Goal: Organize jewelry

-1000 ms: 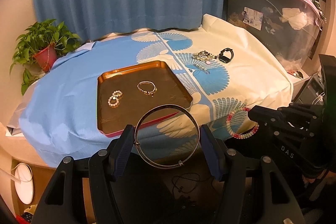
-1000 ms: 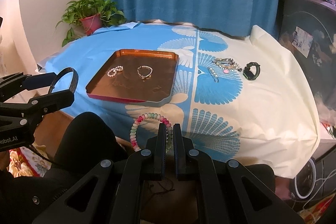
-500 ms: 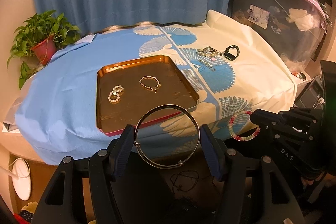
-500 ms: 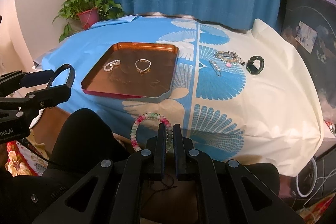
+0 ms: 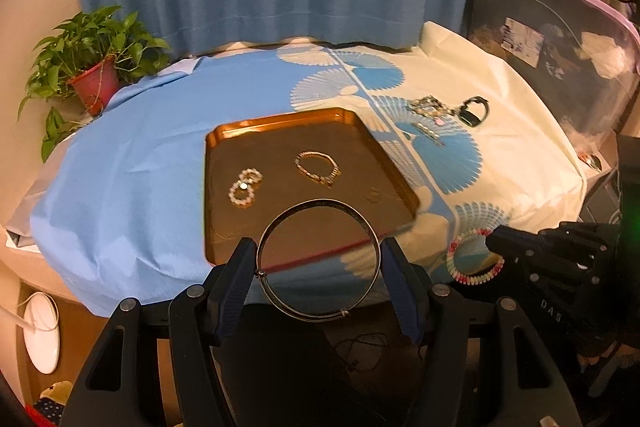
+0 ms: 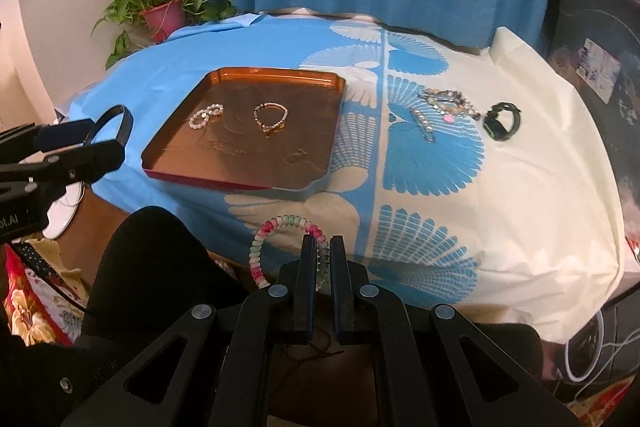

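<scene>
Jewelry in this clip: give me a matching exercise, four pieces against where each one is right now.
Pieces:
1. metal bangle
2. pink and green beaded bracelet
3. gold chain bracelet
4. dark green ring-shaped piece

Places:
A. lying in the copper tray
B. between the left gripper's pads
C. on the cream part of the tablecloth
D. pinched in the right gripper

Pairs: 1-B, 2-D, 3-A, 4-C

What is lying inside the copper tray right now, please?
Inside the copper tray: a pearl bracelet and a gold bead bracelet, lying apart. In the left wrist view, the held bangle overlaps its near edge.
</scene>
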A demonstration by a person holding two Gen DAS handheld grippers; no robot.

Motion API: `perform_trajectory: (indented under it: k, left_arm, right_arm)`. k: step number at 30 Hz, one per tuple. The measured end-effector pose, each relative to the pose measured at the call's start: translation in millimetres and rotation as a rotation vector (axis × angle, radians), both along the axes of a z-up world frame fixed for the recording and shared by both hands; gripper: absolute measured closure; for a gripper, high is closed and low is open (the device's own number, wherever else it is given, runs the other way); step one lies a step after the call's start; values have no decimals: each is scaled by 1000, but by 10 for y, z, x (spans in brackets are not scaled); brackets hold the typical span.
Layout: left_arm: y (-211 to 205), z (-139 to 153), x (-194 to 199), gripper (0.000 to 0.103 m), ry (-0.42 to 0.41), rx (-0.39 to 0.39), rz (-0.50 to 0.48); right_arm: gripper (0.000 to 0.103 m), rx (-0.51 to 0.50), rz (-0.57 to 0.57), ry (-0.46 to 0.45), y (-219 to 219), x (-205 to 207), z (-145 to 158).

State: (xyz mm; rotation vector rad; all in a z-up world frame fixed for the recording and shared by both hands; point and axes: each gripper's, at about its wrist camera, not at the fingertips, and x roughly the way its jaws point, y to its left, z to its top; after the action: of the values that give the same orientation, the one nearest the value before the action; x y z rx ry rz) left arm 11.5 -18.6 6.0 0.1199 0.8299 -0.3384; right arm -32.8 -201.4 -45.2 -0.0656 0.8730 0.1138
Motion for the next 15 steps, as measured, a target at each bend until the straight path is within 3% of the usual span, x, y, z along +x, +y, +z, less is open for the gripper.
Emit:
perform_trajectory:
  k: [15]
  left_arm:
    - [44,-116,806,44,-1,25,43]
  right_arm:
    - [96,15,28,-20,219,957,-21]
